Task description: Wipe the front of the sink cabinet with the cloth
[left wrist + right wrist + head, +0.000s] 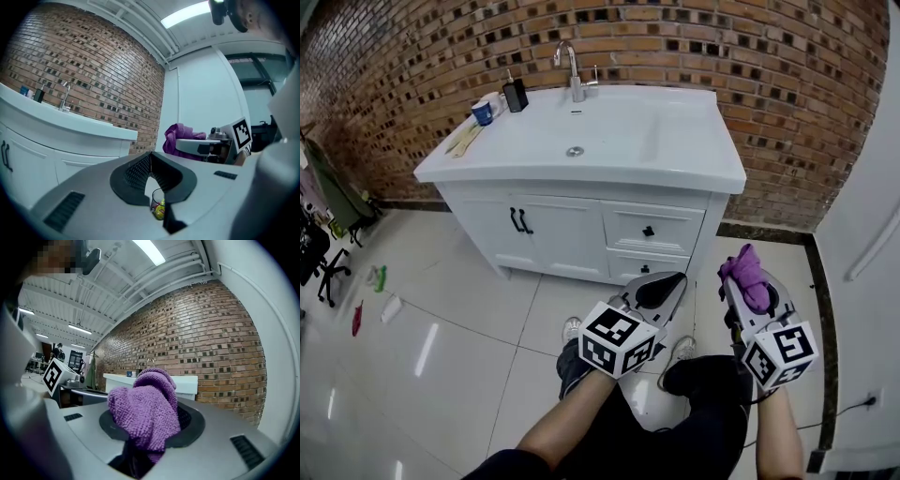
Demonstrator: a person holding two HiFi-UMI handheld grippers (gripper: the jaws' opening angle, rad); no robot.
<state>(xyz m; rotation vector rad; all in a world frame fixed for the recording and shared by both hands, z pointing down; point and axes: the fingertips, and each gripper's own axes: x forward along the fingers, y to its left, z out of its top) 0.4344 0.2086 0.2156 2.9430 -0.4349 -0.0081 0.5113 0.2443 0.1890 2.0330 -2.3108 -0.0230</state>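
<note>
room: a red brick wall (769,56) runs behind the sink; only the gripper views show the ceiling, with a strip light (147,250) and white beams.
floor: glossy pale tiles (441,319) with a dark skirting strip at the foot of the wall; small bits lie far left.
sink cabinet: white sink cabinet (572,234) against the wall, its front facing the person, with two doors with black handles (520,221) at left and two drawers with black knobs (648,231) at right.
countertop: white basin top (675,141) with a chrome faucet (572,70) at the far edge.
left gripper: the left gripper (661,286) is held near the person, well short of the cabinet; its own view shows the pads meeting with nothing between them.
right gripper: the right gripper (147,437) is clamped on the cloth, beside the left one.
cloth: a purple microfibre cloth (746,272) bunched over the right jaws, apart from the cabinet front.
marker cubes: black and white square patterns on the left cube (617,337) and right cube (780,354).
small things: a blue cup (482,113) stands at the top's far left corner.
only in left gripper view: a small clear glass (158,208) with something yellow shows through the gap under the pads.
</note>
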